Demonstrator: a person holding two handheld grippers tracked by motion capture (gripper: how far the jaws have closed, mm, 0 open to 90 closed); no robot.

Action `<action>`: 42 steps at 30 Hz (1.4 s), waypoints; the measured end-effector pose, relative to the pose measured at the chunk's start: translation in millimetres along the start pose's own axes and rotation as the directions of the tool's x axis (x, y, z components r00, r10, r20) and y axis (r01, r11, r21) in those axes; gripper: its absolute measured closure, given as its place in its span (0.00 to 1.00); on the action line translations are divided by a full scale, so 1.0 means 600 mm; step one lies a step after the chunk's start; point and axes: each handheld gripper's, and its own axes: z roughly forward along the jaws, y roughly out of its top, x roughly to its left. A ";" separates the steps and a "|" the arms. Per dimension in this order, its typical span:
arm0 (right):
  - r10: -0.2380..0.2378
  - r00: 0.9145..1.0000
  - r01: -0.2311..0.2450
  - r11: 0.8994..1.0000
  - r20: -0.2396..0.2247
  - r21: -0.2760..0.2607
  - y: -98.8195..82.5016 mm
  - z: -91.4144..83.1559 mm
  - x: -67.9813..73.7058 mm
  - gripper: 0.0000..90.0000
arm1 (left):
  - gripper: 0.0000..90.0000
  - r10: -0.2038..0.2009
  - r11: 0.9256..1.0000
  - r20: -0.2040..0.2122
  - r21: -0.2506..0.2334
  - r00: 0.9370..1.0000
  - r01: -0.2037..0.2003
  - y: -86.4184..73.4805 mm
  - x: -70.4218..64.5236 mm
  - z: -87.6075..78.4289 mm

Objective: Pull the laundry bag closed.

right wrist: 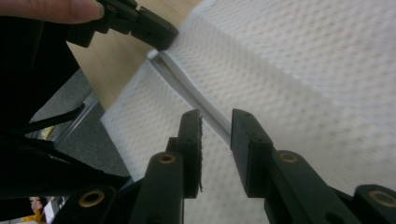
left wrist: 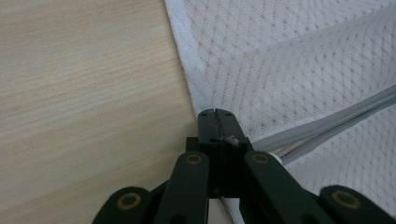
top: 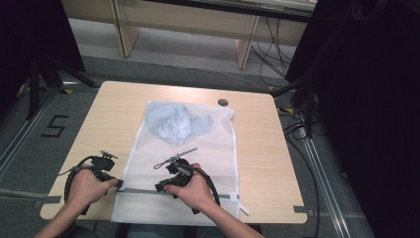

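A white mesh laundry bag (top: pixel 210 148) lies flat on the wooden table (top: pixel 111 114), with a pale blue garment (top: pixel 176 124) bunched inside its far end. A grey zipper (top: pixel 141 191) crosses the bag near the front edge. My left gripper (top: pixel 117 183) is shut on the bag's left edge at the zipper's end; in the left gripper view its jaws (left wrist: pixel 215 114) meet on the mesh beside the zipper (left wrist: pixel 327 128). My right gripper (top: pixel 161 187) hovers low over the zipper, open, its jaws (right wrist: pixel 215 122) straddling the zipper (right wrist: pixel 196 95) without pressing on it. The left gripper (right wrist: pixel 140 25) lies just beyond.
A round cable hole (top: pixel 223 102) sits in the table's far edge. A white tab (top: pixel 243 208) hangs at the zipper's right end. Bare wood flanks the bag on both sides. Black stands, curtains and floor cables (top: pixel 297 124) surround the table.
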 end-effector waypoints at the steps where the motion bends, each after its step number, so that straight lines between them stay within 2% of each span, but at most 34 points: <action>1: 0.010 1.000 -0.010 1.000 0.000 0.006 0.002 0.004 0.003 0.83 | 1.00 0.000 1.000 -0.001 0.000 1.000 0.000 0.000 0.000 0.000; 2: 0.004 1.000 -0.004 1.000 -0.024 0.003 0.009 0.016 0.011 0.83 | 1.00 -0.001 1.000 0.001 -0.001 1.000 0.001 0.000 0.000 0.000; 8: 0.003 0.999 -0.003 1.000 -0.048 0.017 0.025 0.046 0.025 0.83 | 1.00 -0.001 1.000 0.002 -0.002 1.000 0.001 -0.001 0.000 0.000; 18: 0.016 0.998 -0.014 0.999 -0.068 0.031 0.039 0.073 0.034 0.84 | 1.00 -0.002 1.000 0.004 -0.003 1.000 0.002 0.000 0.002 0.000; 22: -0.002 0.997 0.004 1.000 -0.082 0.025 0.044 0.085 0.036 0.84 | 1.00 -0.002 1.000 0.003 -0.003 1.000 0.002 0.000 0.001 0.000; 23: 0.009 0.997 -0.007 1.000 -0.073 0.030 0.045 0.086 0.039 0.84 | 1.00 -0.002 1.000 0.003 -0.002 1.000 0.002 0.000 0.002 0.000; 25: -0.022 0.996 0.023 1.000 -0.082 0.019 0.050 0.096 0.039 0.84 | 1.00 -0.001 1.000 0.005 -0.002 1.000 0.001 0.000 0.002 0.000; 26: -0.022 0.996 0.023 1.000 -0.082 0.019 0.050 0.096 0.039 0.84 | 1.00 -0.001 1.000 0.005 -0.003 1.000 0.001 0.000 0.002 0.000; 27: 0.007 0.996 -0.005 1.000 -0.087 0.030 0.050 0.097 0.042 0.84 | 1.00 0.001 1.000 0.003 0.001 1.000 -0.001 0.000 0.003 0.000; 28: 0.016 0.996 -0.014 0.999 -0.085 0.032 0.053 0.102 0.044 0.84 | 1.00 -0.004 1.000 0.005 -0.002 1.000 0.004 0.000 0.002 0.000; 29: -0.006 0.998 0.008 0.999 -0.070 0.031 0.054 0.104 0.043 0.84 | 1.00 -0.004 1.000 0.006 -0.001 1.000 0.004 0.000 0.003 0.000; 30: -0.006 0.998 0.008 0.999 -0.070 0.031 0.054 0.104 0.043 0.84 | 1.00 -0.004 1.000 0.006 -0.001 1.000 0.004 0.000 0.003 0.000; 31: 0.021 0.997 -0.019 0.999 -0.074 0.031 0.057 0.108 0.047 0.84 | 1.00 -0.004 1.000 0.005 -0.001 1.000 0.004 0.000 0.003 0.000; 32: 0.021 0.997 -0.019 0.999 -0.074 0.031 0.057 0.108 0.047 0.84 | 1.00 0.027 0.999 0.006 0.026 1.000 -0.027 0.001 0.006 -0.003; 33: 0.007 0.997 -0.005 1.000 -0.079 0.030 0.059 0.110 0.046 0.84 | 1.00 0.026 0.999 0.007 0.024 1.000 -0.026 0.001 0.006 -0.003; 34: 0.001 0.997 0.001 0.999 -0.080 0.032 0.061 0.114 0.047 0.84 | 1.00 0.003 1.000 0.008 0.004 1.000 -0.003 0.000 0.003 -0.001; 35: 0.001 0.997 0.001 0.999 -0.080 0.032 0.061 0.114 0.047 0.84 | 1.00 0.003 1.000 0.008 0.004 1.000 -0.003 0.000 0.003 -0.001; 36: -0.007 0.997 0.009 1.000 -0.083 0.022 0.063 0.118 0.047 0.84 | 1.00 0.025 0.999 0.011 0.021 1.000 -0.025 0.001 0.007 -0.002; 37: 0.014 0.996 -0.010 0.999 -0.087 0.042 0.064 0.121 0.052 0.84 | 1.00 0.025 0.999 0.011 0.022 1.000 -0.025 0.001 0.007 -0.002; 39: 0.006 0.996 -0.003 0.999 -0.090 0.038 0.065 0.124 0.052 0.84 | 1.00 0.025 0.999 0.012 0.021 1.000 -0.025 0.000 0.007 -0.002; 40: 0.022 0.995 -0.018 0.999 -0.097 0.047 0.066 0.126 0.055 0.84 | 1.00 -0.007 1.000 0.012 -0.005 1.000 0.007 0.000 0.004 0.001; 41: -0.008 0.995 0.011 0.999 -0.095 0.033 0.067 0.130 0.054 0.83 | 1.00 -0.006 1.000 0.013 -0.003 1.000 0.006 0.000 0.004 0.000; 42: 0.010 0.995 -0.005 0.999 -0.095 0.047 0.068 0.131 0.056 0.83 | 1.00 0.020 1.000 0.013 0.019 1.000 -0.021 0.001 0.007 -0.002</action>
